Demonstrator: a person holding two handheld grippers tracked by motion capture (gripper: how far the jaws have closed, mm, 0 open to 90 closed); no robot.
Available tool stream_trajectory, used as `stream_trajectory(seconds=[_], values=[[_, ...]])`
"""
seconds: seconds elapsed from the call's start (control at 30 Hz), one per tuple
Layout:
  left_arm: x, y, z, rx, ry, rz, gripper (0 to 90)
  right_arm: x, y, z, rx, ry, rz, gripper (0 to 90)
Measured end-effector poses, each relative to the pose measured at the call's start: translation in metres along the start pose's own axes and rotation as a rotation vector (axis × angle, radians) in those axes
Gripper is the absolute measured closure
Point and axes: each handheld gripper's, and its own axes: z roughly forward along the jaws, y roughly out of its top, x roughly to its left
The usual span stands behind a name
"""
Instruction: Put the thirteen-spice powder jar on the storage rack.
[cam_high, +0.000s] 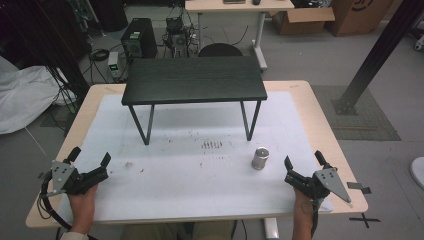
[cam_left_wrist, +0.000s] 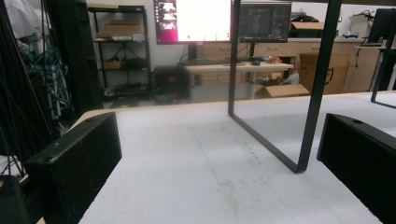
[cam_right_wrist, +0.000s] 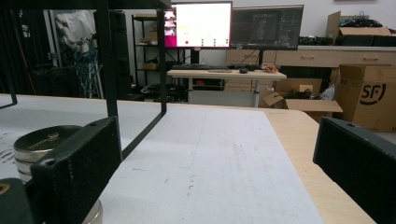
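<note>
Both grippers sit at the near edge of the surface (cam_high: 200, 170), a pale wooden top under a white sheet marked with brown specks. On that sheet stands the metal cylinder (cam_high: 259, 158), just ahead of the right gripper (cam_high: 302, 166) and a little toward the middle, near the front right leg of the black stand (cam_high: 194, 79). It stands upright, long axis vertical, flat round top facing up; in the right gripper view it (cam_right_wrist: 39, 142) appears as a stack of ridged discs, partly covered by the near finger (cam_right_wrist: 77, 163) and cut off at the frame's edge. The right gripper's fingers are spread wide and released, nothing between them. The left gripper (cam_high: 90, 163) lies well apart from the cylinder on the stand's far side, its fingers (cam_left_wrist: 77, 163) likewise released and empty.

The black stand, a dark tabletop on thin bent legs, sits behind the cylinder at the sheet's far half. Beyond it, the room holds a desk (cam_right_wrist: 224, 74) with two monitors (cam_right_wrist: 201, 24), cardboard boxes (cam_right_wrist: 366, 95), a shelf rack, a computer tower (cam_high: 137, 40) on the grey floor and a white cover at the left. Screen contents are too small to read.
</note>
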Motion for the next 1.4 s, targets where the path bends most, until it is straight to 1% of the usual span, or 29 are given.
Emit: stream_trajectory(seconds=[0.77,1.13,1.2,1.4], values=[[0.0,0.0,0.0,-0.003,-0.001,-0.001,0.4,0.0,0.0,-0.001,-0.005,0.002,-0.003,0.1],[0.0,0.0,0.0,-0.004,-0.001,-0.001,0.4,-0.001,0.001,0.001,0.01,0.012,0.004,0.3],[0.0,0.0,0.0,-0.004,-0.001,-0.001,0.4,-0.001,0.002,0.002,0.007,0.014,0.009,0.2],[0.0,0.0,0.0,-0.003,-0.002,-0.001,0.4,0.0,0.011,0.004,0.001,0.027,-0.013,0.3]])
